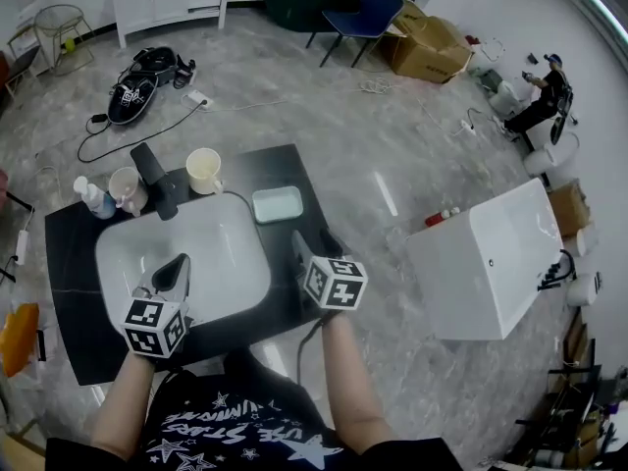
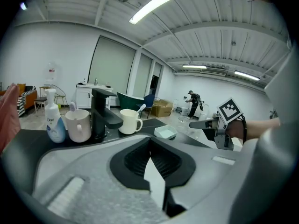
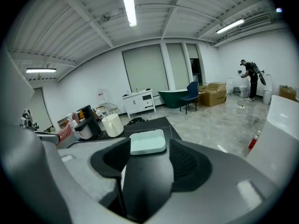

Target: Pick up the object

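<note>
A pale green soap dish lies on the black counter right of the white sink. My right gripper hovers just in front of the dish, open and empty. In the right gripper view the soap dish sits beyond the spread jaws of the right gripper, apart from them. My left gripper hangs over the basin, shut on nothing; in its own view the left gripper has its tips touching. A cream cup with a toothbrush stands behind the sink.
A black faucet, a second cup and a soap bottle stand at the sink's back left. On the floor are a white tub to the right, a bag with cables, a blue chair and cardboard boxes.
</note>
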`<state>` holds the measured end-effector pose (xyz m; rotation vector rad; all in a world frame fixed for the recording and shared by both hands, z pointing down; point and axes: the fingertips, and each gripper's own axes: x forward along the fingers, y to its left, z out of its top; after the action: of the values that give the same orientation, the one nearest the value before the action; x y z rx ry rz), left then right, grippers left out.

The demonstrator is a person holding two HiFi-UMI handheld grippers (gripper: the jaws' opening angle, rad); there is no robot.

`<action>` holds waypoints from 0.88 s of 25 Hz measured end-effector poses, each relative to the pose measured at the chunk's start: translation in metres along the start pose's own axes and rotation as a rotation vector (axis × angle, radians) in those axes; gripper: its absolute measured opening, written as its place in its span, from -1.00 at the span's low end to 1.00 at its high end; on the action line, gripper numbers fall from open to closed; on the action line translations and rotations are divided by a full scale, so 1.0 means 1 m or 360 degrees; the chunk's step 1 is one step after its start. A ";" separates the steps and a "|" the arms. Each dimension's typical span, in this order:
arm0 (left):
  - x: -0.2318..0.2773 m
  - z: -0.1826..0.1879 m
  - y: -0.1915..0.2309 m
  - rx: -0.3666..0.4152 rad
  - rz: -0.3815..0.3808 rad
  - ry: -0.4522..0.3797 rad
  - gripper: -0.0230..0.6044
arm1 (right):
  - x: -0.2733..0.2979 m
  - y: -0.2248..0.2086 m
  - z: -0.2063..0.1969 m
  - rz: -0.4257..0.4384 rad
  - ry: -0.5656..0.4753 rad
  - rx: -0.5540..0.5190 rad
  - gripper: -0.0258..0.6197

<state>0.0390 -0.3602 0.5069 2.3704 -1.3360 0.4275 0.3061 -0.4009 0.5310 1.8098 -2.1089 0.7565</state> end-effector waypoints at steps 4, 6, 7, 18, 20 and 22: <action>0.023 0.001 -0.003 -0.0009 0.0026 0.0034 -0.90 | 0.032 -0.015 0.005 0.0028 0.0057 -0.0027 -0.12; 0.034 0.003 -0.005 -0.0016 0.0036 0.0042 -0.90 | 0.047 -0.020 0.008 0.0036 0.0077 -0.0049 -0.15; 0.040 0.003 -0.005 -0.0018 0.0040 0.0045 -0.90 | 0.055 -0.022 0.010 0.0041 0.0087 -0.0064 -0.16; 0.074 -0.004 -0.004 -0.0078 0.0068 0.0113 -0.90 | 0.117 -0.032 0.000 0.0101 0.0289 -0.0242 -0.39; 0.077 -0.008 -0.003 -0.0088 0.0072 0.0122 -0.90 | 0.124 -0.032 -0.006 0.0107 0.0324 -0.0265 -0.44; 0.079 -0.013 -0.002 -0.0095 0.0077 0.0130 -0.90 | 0.130 -0.033 -0.010 0.0099 0.0354 -0.0303 -0.49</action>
<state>0.0790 -0.4123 0.5525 2.2518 -1.3524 0.4859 0.3120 -0.5071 0.6135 1.4959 -2.0239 0.7085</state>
